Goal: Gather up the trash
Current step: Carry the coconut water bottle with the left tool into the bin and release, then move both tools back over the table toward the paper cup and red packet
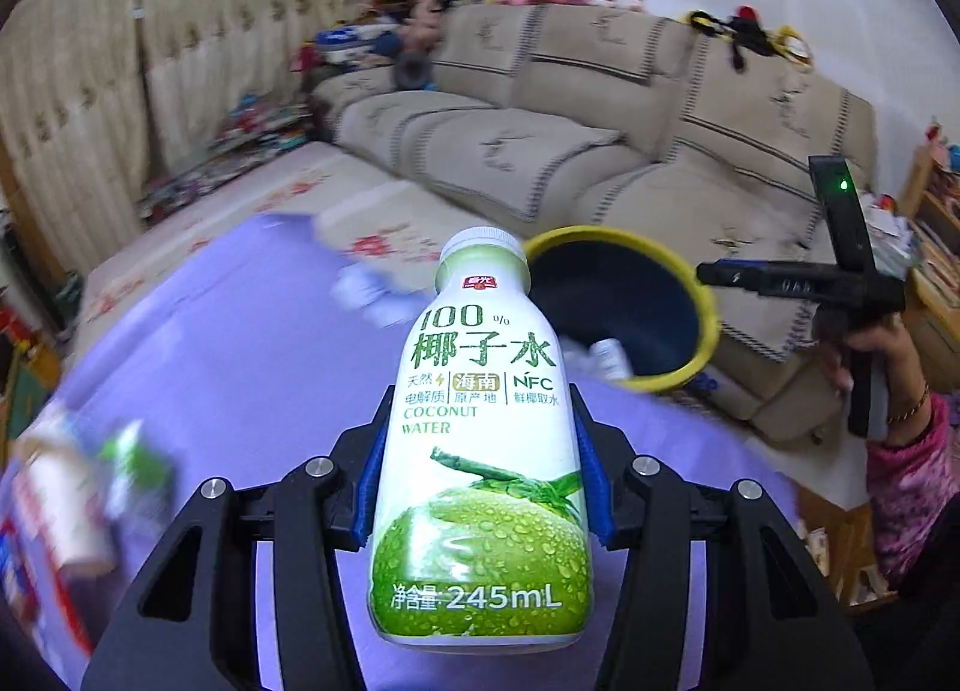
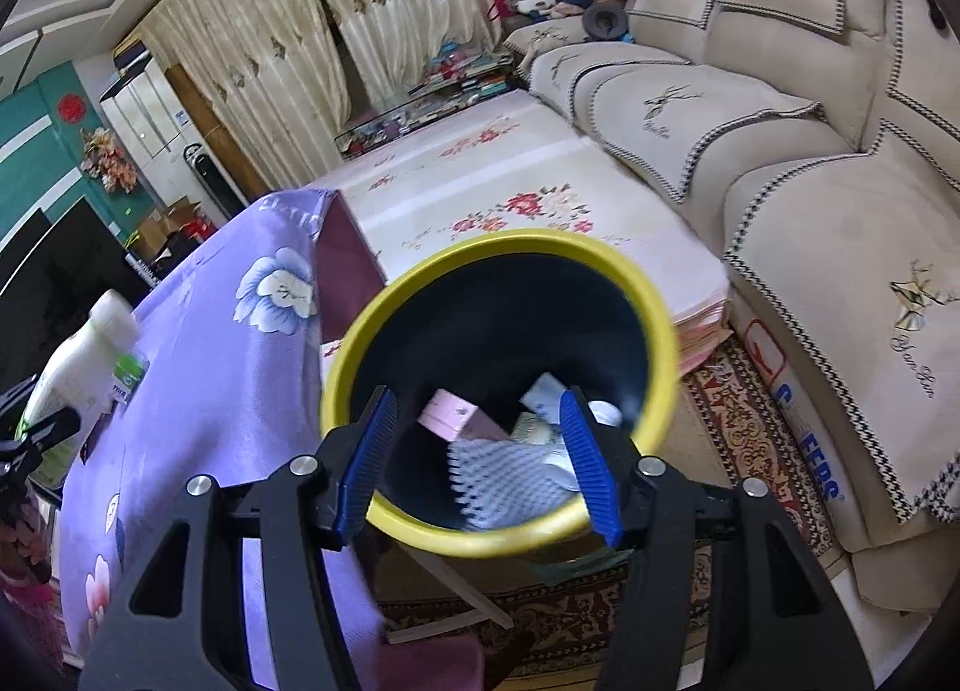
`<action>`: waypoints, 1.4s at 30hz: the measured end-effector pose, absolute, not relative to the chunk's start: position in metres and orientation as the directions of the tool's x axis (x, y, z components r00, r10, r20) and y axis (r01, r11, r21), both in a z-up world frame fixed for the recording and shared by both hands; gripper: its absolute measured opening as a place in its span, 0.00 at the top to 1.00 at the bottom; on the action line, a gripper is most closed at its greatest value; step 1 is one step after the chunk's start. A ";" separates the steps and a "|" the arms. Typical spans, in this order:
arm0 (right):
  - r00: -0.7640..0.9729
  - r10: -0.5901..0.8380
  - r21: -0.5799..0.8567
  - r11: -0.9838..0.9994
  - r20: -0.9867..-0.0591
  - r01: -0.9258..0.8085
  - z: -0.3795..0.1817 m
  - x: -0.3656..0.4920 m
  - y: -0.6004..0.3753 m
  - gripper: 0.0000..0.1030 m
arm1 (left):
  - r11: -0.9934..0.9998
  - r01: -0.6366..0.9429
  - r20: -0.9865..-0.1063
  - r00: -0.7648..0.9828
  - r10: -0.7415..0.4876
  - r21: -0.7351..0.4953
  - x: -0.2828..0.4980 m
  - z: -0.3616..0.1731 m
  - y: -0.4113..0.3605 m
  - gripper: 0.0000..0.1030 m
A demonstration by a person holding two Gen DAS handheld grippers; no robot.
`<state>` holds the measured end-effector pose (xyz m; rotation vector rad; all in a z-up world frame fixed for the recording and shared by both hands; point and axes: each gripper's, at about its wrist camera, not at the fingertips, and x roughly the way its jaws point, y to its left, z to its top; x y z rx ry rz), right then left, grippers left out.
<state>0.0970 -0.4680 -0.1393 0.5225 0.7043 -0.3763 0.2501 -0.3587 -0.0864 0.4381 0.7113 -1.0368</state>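
Observation:
My left gripper [image 1: 480, 451] is shut on a white and green coconut water bottle [image 1: 480, 391], its blue pads pressing both sides. The bottle stands upright above the purple flowered tablecloth [image 1: 240, 343], short of a bin with a yellow rim [image 1: 708, 307]. My right gripper [image 2: 480, 433] hangs open over that bin [image 2: 372, 319] with nothing between its pads. In the bin lie a pink box [image 2: 450, 415], a white foam net [image 2: 510, 481] and other scraps. The held bottle [image 2: 78, 373] also shows at the left edge of the right wrist view.
Blurred cartons [image 1: 60, 499] and crumpled white paper [image 1: 366, 289] lie on the cloth. A beige sofa [image 2: 780, 151] runs behind the bin, with a flowered low surface [image 2: 510, 199] and a patterned rug [image 2: 750, 421] beside it. A person's hand [image 1: 864, 343] holds the right gripper.

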 end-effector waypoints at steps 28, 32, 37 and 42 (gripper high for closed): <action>0.697 -0.166 0.365 0.755 -0.697 0.545 -0.153 0.052 -0.495 0.47 | 0.450 0.890 -0.698 0.278 -0.660 -0.071 0.260 -0.107 -0.493 0.36; 0.702 -0.131 0.356 0.788 -0.700 0.503 -0.149 0.071 -0.475 0.44 | 0.528 0.845 -0.639 0.360 -0.680 -0.086 0.253 -0.089 -0.421 0.29; 0.704 -0.078 0.335 0.839 -0.706 0.428 -0.142 0.104 -0.445 0.44 | 0.634 0.764 -0.583 0.463 -0.667 -0.119 0.258 -0.082 -0.327 0.25; 0.712 -0.021 0.298 0.899 -0.702 0.321 -0.126 0.148 -0.401 0.44 | 0.761 0.639 -0.550 0.598 -0.584 -0.113 0.273 -0.088 -0.228 0.22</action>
